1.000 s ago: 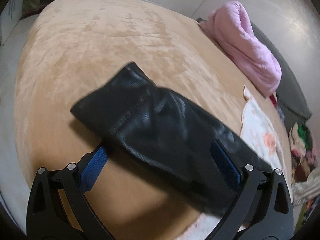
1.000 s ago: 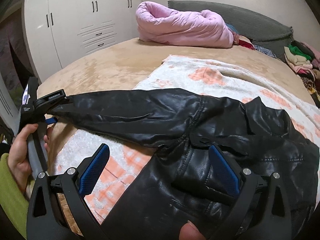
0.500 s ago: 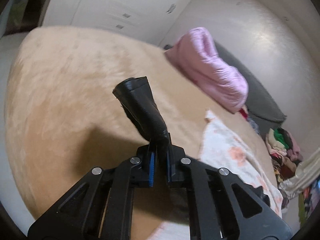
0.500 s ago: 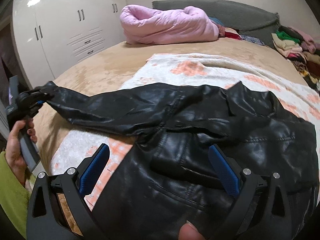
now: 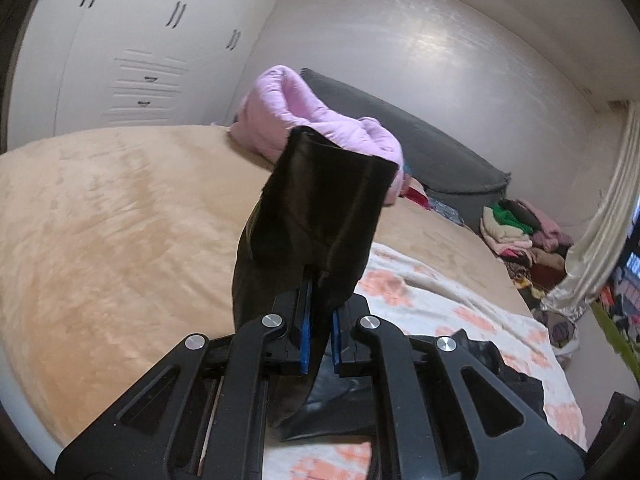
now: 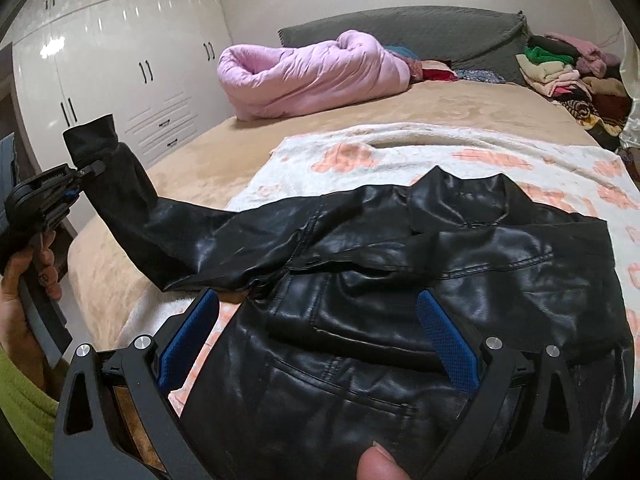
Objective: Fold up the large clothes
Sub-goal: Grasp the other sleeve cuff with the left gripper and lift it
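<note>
A black leather jacket (image 6: 400,280) lies on a white and orange blanket (image 6: 400,152) on the bed. My left gripper (image 5: 318,316) is shut on the jacket's sleeve (image 5: 320,208) near the cuff and holds it lifted above the bed. In the right wrist view the left gripper (image 6: 86,170) shows at the left edge with the sleeve (image 6: 132,208) raised and stretched from the jacket. My right gripper (image 6: 316,336) is open and hovers just above the jacket's body, with its blue pads on either side of the front pocket area.
The bed has a tan cover (image 5: 100,220). A rolled pink quilt (image 6: 312,72) lies at the head by a grey headboard (image 6: 400,28). A pile of clothes (image 6: 568,72) sits at the far right. White wardrobes (image 6: 120,60) stand to the left.
My left gripper closed on the sleeve, then lifted it up off the bed. The right gripper stayed open and moved slightly closer over the jacket body.
</note>
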Motion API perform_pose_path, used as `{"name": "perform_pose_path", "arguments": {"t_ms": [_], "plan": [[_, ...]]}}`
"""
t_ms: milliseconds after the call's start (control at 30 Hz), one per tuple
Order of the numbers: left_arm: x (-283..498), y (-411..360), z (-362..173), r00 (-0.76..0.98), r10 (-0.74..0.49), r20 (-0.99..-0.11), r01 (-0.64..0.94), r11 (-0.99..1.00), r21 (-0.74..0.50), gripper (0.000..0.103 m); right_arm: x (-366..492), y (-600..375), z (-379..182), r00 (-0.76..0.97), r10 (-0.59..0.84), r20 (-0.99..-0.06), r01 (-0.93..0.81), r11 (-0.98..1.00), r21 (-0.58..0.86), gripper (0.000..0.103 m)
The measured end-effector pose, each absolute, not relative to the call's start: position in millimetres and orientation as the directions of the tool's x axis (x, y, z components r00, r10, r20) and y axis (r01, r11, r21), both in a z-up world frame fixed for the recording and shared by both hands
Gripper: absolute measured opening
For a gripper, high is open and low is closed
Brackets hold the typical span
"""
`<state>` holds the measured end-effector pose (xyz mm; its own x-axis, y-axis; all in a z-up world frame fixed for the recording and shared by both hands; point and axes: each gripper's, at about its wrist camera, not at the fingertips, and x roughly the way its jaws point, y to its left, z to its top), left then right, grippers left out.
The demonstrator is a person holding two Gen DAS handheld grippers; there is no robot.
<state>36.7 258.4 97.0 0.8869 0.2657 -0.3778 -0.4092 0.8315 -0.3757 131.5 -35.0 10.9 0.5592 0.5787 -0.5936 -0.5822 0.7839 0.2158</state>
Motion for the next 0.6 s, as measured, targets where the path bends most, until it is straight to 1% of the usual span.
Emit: {"name": "perform_pose_path", "arguments": {"t_ms": [233,600], "plan": [[48.4,227.6,108.2,0.906,0.208,-0.368,-0.347,0.864,-0.366,0.002,140.2,-76.6,15.6,0.581,0.602,-0.548,-0.537,0.789,0.299,0.099],[82.6,164.2,121.0,0.92,0.121,-0.372,-0.246,0.919,-0.309,0.001,161.7,-142.5,22.7,0.63,0.586,-0.51,-0.465,0.81,0.357,0.099]]}}
